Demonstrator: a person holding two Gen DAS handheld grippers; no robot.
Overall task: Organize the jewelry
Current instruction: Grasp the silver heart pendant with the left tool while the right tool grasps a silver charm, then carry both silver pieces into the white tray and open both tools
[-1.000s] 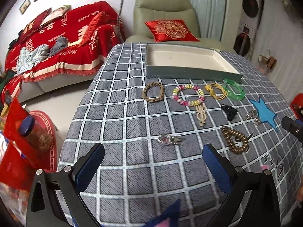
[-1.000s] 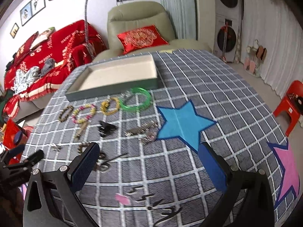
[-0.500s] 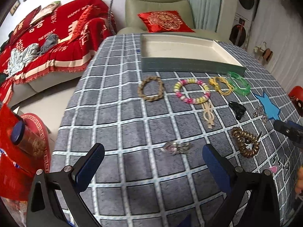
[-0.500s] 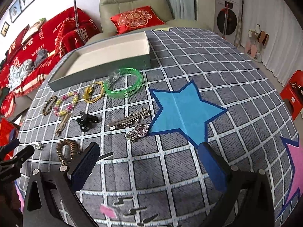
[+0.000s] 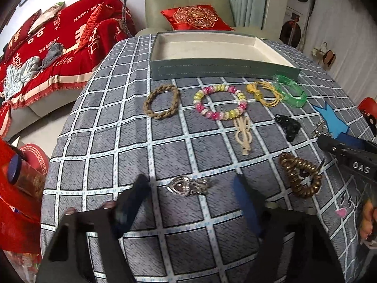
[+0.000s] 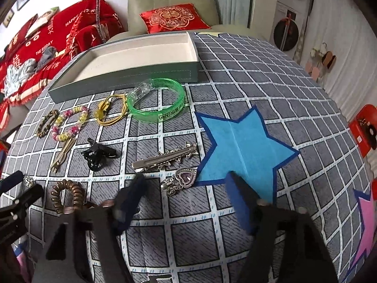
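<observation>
A silver heart clip lies on the checked cloth between the fingers of my left gripper. Its jaws are closing and a gap shows on both sides of the clip. My right gripper straddles a purple heart charm. Its jaws are closing too, and the pads stand clear of the charm. Behind them lie a silver bar clip, a black claw clip, a bronze coil tie, a green bangle and a bead bracelet. The grey tray at the back holds nothing.
A braided bracelet, a yellow cord and a beige hair clip lie in front of the tray. A blue star marks the cloth on the right. The table drops off at the left towards a red sofa.
Both grippers have come down and forward over the cloth. Their jaws have narrowed from wide open, the left around the silver heart clip and the right around the purple heart charm.
</observation>
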